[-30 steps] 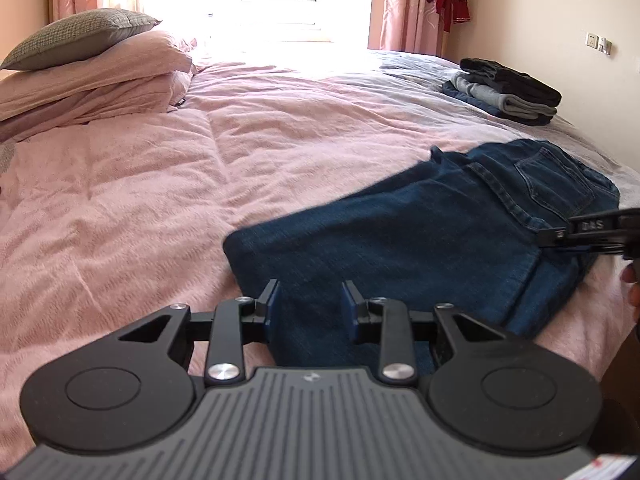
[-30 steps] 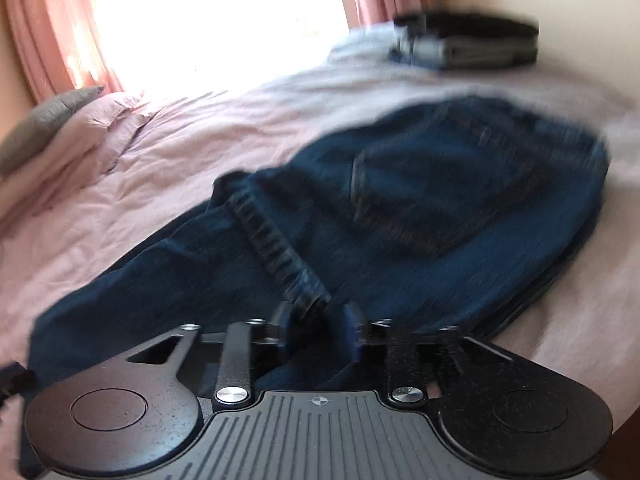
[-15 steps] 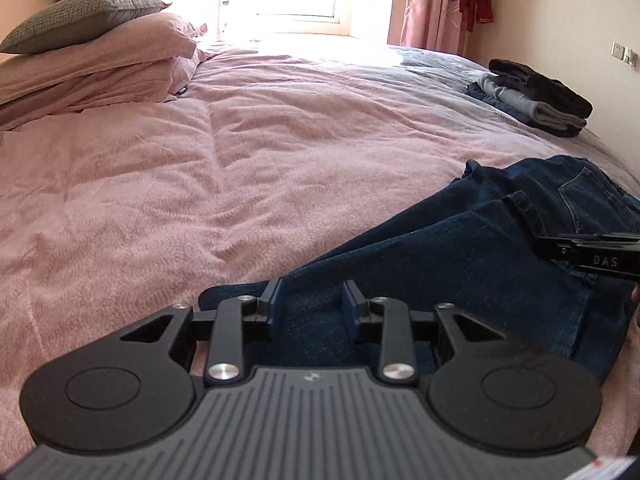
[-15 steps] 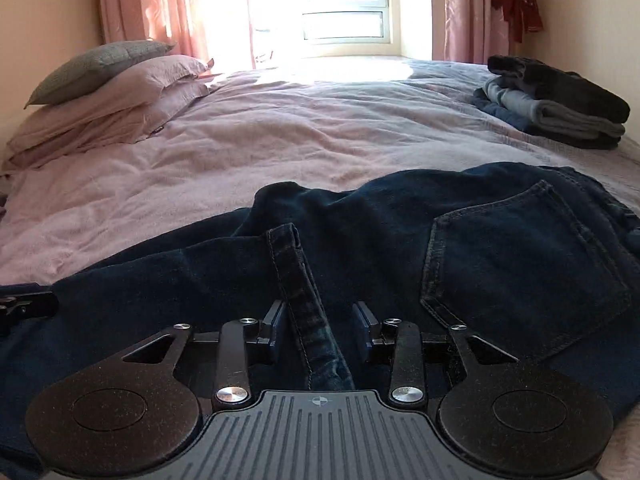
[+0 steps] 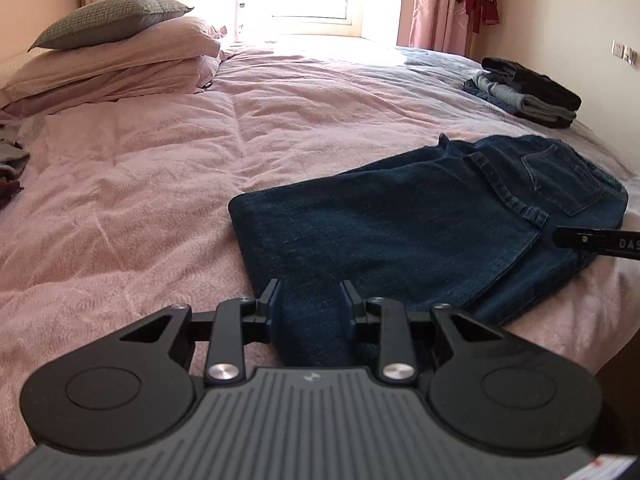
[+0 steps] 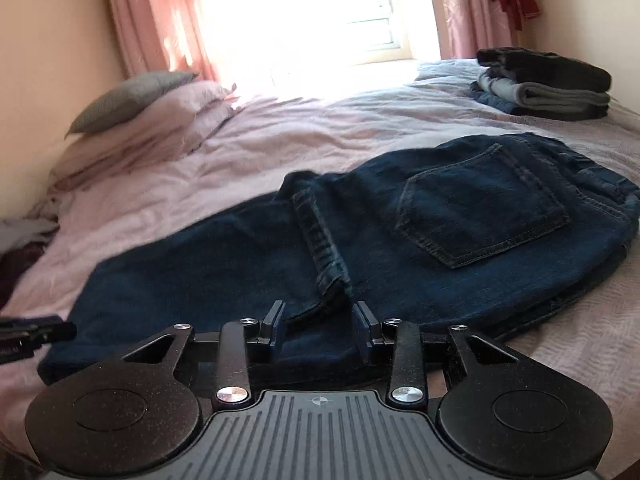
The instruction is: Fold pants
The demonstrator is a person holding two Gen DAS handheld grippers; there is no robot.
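Grippers first: the left gripper (image 5: pixel 310 306) has its jaws apart with dark denim lying between and under them, not pinched as far as can be seen; it sits over the folded end of the jeans nearest the front edge of the bed. The right gripper (image 6: pixel 320 330) is likewise parted, its fingers either side of a loose hem end that curls up between them without being clamped. Neither gripper seems to have hold of anything.

Outward from them, the jeans (image 5: pixel 420 232) lie on the pink bedspread (image 5: pixel 160 168) toward the front right corner of the bed, back pocket (image 6: pixel 480 216) facing up. The legs appear to be doubled over the seat, so the garment reads as a short, thick rectangle with one hem strip (image 6: pixel 320 236) running across the top layer.

Judging by this, the lengthwise fold and at least one crosswise fold are done. What may remain is a last fold or tidying of that raised hem end, then moving the bundle to the stack of folded clothes (image 5: pixel 528 94) near the far right edge of the bed. Pillows (image 5: pixel 120 52) sit at the far left corner.
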